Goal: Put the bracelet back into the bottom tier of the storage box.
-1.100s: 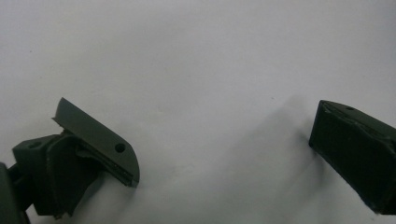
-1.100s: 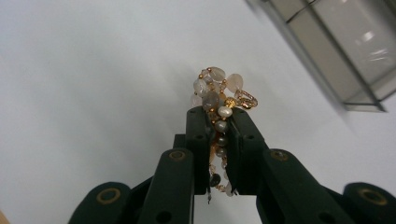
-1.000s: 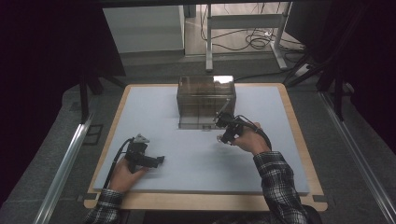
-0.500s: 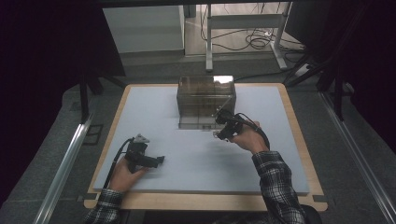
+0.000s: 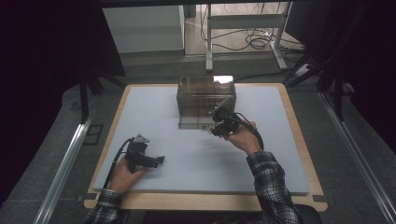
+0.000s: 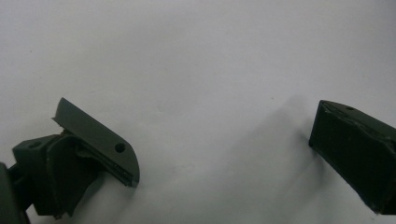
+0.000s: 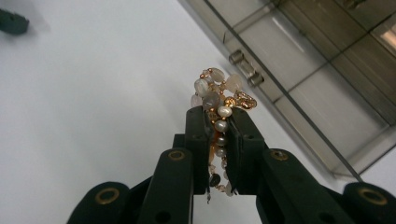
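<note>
A beaded bracelet [image 7: 219, 100] of pearl, pale stone and gold beads is pinched between the jaws of my right gripper [image 7: 218, 119], which is shut on it. In the high view that right gripper [image 5: 215, 129] hangs just in front of a smoky clear drawer box [image 5: 205, 100] at the middle back of the mat. The box's drawer front with small handles [image 7: 245, 67] lies close beyond the bracelet. My left gripper [image 5: 160, 160] rests low at the front left of the mat, its jaws wide apart over bare white surface, open [image 6: 224, 154] with nothing between them.
A white mat [image 5: 154, 121] covers a wooden board [image 5: 299, 126]. Dark frame rails run along both sides of the table, and cables lie on the floor behind. A dark object's corner [image 7: 11, 21] shows far off on the mat.
My right gripper has edged slightly left and closer to the front of the box with the bracelet held. The left gripper has stayed put.
</note>
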